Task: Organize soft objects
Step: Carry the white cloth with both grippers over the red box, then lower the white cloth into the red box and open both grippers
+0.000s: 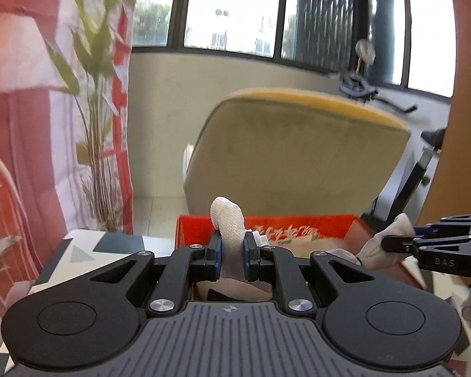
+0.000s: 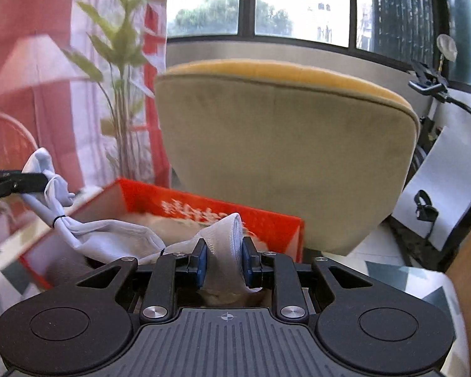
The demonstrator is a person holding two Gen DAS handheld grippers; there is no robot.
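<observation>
The left gripper (image 1: pixel 232 248) is clenched on a white cloth (image 1: pixel 229 226): its blue-padded fingers (image 1: pixel 215 251) press on both sides of a narrow, mesh-textured fold that stands up above the fingertips and curls over at the top. The right gripper (image 2: pixel 224 259) grips another part of the same white cloth (image 2: pixel 226 232), a broader bunched band pinched between its pads, with a loose end hanging below the right-hand pad.

Between the two grippers the cloth stretches in a slack, twisted span. In the right wrist view it runs from the right gripper's pads up toward the left gripper's black fingertip (image 2: pixel 31 182) at the left edge, with a small dark band cinching the twist partway along. In the left wrist view the right gripper (image 1: pixel 395 243) enters from the right edge, holding a white bunch.

The cloth hangs over an open red box (image 1: pixel 267 224) standing on a patterned tabletop (image 1: pixel 88 251), near its far edge. Behind the box stands a tan upholstered chair (image 2: pixel 282 144).
</observation>
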